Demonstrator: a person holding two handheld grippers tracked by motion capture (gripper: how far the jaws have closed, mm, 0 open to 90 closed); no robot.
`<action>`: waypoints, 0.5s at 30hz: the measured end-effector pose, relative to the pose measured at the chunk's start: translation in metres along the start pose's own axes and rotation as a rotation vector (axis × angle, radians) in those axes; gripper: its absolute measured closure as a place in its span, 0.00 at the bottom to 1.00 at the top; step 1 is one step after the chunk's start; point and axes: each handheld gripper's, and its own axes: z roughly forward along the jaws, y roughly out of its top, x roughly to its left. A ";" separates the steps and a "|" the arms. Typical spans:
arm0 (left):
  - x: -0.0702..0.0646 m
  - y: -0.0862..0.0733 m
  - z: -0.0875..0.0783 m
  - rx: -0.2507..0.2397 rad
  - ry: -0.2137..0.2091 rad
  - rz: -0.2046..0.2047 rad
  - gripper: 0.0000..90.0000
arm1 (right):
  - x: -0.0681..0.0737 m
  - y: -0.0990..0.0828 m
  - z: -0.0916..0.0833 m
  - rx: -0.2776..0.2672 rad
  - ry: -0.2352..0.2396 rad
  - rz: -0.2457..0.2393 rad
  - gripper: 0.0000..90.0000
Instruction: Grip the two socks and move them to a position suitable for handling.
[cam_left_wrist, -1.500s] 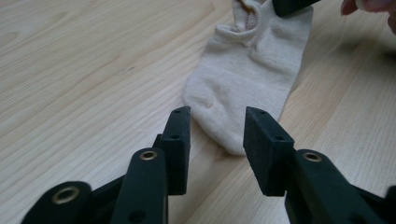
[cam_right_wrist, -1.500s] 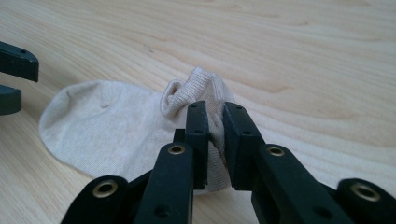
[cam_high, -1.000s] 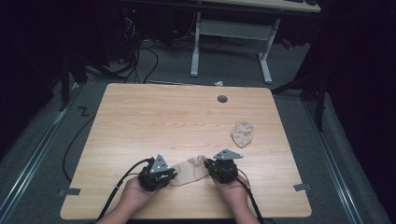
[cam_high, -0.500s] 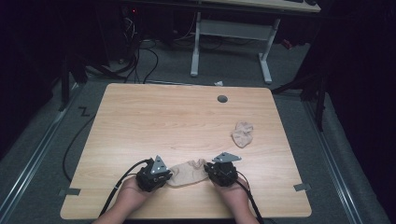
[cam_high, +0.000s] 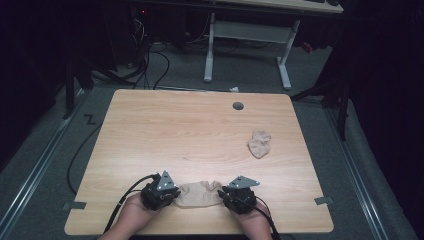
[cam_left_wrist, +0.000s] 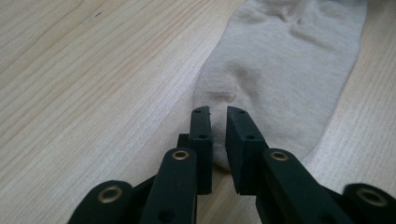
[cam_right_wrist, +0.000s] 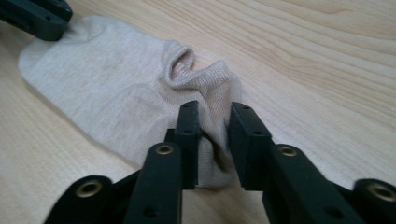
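Wooden table (cam_high: 190, 130), sock (cam_high: 199, 194) between grippers (both ends pinched)

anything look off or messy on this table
Only mildly: the second sock lies crumpled in a heap toward the table's far right, while the sock between the left claw and right claw lies flat. Nothing spilled or damaged.
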 end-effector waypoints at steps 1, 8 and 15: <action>-0.001 -0.001 0.000 -0.016 -0.010 -0.030 0.88 | 0.000 0.000 -0.001 -0.005 0.012 0.000 0.76; 0.013 -0.002 -0.016 -0.100 0.032 -0.067 0.70 | -0.014 0.004 -0.011 -0.065 -0.022 0.030 0.69; 0.037 -0.012 -0.028 -0.154 0.105 -0.150 0.59 | -0.049 0.005 -0.018 -0.100 -0.142 0.064 0.63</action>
